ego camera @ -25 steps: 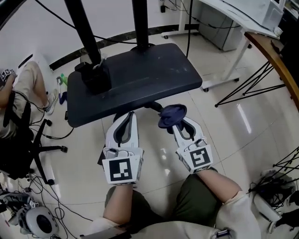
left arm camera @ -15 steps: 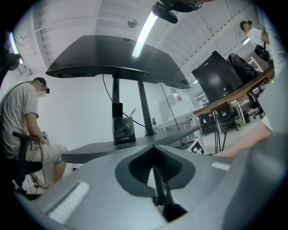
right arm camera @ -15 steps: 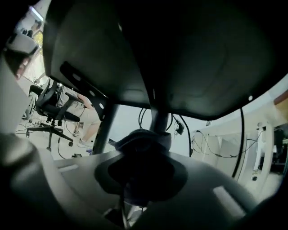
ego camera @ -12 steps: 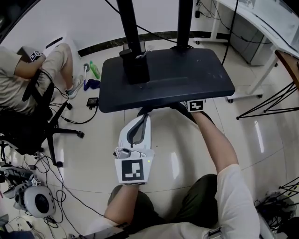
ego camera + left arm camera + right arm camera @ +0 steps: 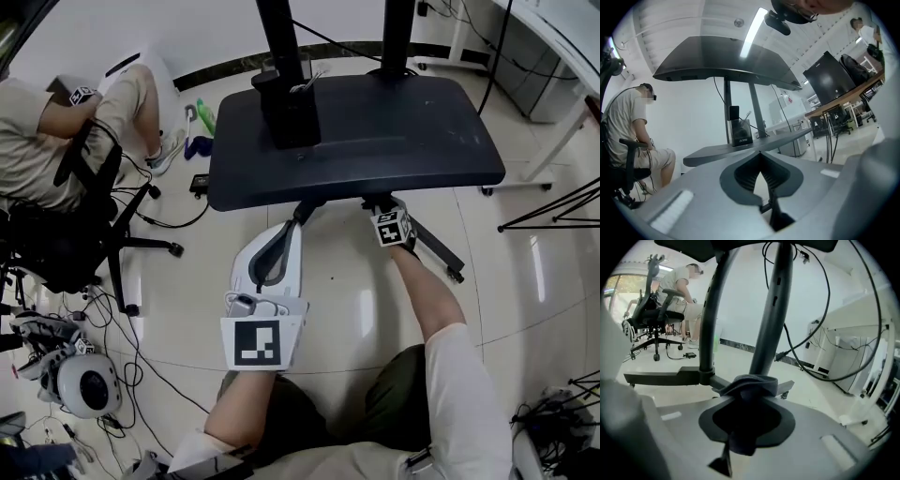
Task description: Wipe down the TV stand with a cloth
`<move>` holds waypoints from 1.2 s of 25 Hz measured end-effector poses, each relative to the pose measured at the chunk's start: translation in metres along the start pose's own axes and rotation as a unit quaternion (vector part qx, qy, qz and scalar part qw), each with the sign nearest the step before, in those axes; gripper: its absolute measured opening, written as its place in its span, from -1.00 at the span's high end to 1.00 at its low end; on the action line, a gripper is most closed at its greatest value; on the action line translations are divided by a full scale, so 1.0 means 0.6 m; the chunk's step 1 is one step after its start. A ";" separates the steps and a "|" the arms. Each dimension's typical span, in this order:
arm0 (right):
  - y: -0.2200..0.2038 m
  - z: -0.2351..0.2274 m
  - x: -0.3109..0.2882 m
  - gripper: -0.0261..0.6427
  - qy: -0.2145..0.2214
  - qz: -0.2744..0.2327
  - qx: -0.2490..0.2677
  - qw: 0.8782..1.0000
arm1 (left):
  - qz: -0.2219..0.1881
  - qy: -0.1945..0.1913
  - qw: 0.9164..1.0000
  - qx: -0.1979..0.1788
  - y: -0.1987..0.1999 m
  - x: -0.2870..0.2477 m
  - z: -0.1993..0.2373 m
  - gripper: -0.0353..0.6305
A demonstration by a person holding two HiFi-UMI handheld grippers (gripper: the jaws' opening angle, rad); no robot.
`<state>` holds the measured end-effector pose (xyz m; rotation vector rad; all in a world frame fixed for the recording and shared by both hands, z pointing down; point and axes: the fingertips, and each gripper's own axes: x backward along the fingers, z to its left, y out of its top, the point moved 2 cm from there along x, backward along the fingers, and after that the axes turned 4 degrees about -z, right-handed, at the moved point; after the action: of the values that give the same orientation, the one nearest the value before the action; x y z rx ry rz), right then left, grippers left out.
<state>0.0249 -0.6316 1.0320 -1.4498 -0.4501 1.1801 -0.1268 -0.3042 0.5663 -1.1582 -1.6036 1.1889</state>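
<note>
My right fingers squeeze the dark cloth low under the TV stand. My left fingers are pressed together with nothing in them, by its near edge.

Black TV stand, flat shelf on twin columns, dark blue cloth bunched in right gripper, under shelf

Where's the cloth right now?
In the right gripper view, the dark cloth sits pinched in the right claw, under the TV stand's shelf, facing its poles.
</note>
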 end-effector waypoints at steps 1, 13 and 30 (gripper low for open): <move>-0.004 0.000 0.003 0.70 0.000 0.000 0.006 1.000 | 0.000 0.002 1.000 0.000 -0.004 0.000 0.005 0.57; -0.282 -0.214 0.380 0.70 -0.096 0.044 -0.050 0.993 | -0.012 -0.026 0.999 0.020 -0.027 -0.041 -0.031 0.57; 0.631 0.133 0.896 0.70 0.013 -0.383 0.072 0.921 | -0.036 0.042 0.998 0.008 0.052 0.041 0.015 0.57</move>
<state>0.0552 -0.2559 0.4876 -1.0011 -0.8033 0.5425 -0.1355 -0.2786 0.5361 -1.1156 -1.5573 1.0911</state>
